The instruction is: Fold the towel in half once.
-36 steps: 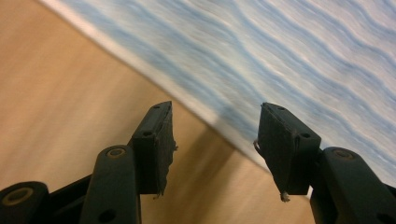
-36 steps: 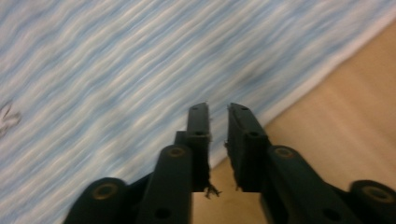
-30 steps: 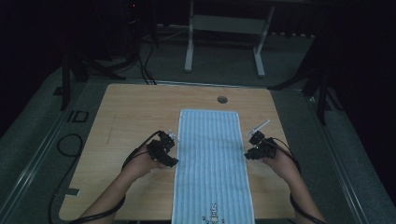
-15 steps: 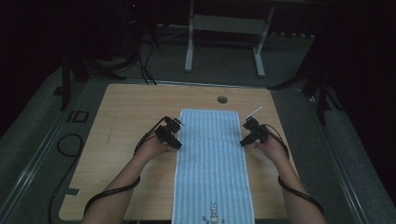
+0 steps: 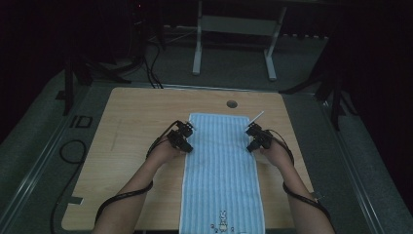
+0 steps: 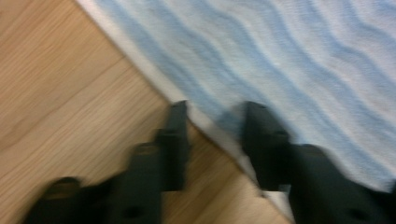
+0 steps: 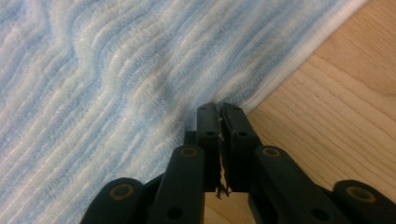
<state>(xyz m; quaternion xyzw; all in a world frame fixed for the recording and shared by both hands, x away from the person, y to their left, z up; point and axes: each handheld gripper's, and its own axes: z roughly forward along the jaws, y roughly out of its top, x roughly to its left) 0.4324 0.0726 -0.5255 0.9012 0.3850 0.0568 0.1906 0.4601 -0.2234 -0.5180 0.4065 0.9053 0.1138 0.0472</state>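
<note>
Grippers forward; towel (image 5: 221, 165) lengthwise, unmoved

Towel (image 5: 221, 165) ribbed terry cloth; table (image 5: 136, 122) matt wood grain; tongs matt black plastic.

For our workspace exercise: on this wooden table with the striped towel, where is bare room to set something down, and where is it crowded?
Bare wood lies left of the towel out to the table edge, and along the far edge around the round hole. A narrower strip runs right of the towel. It is crowded at the towel's long edges, where the left gripper and right gripper work.
</note>
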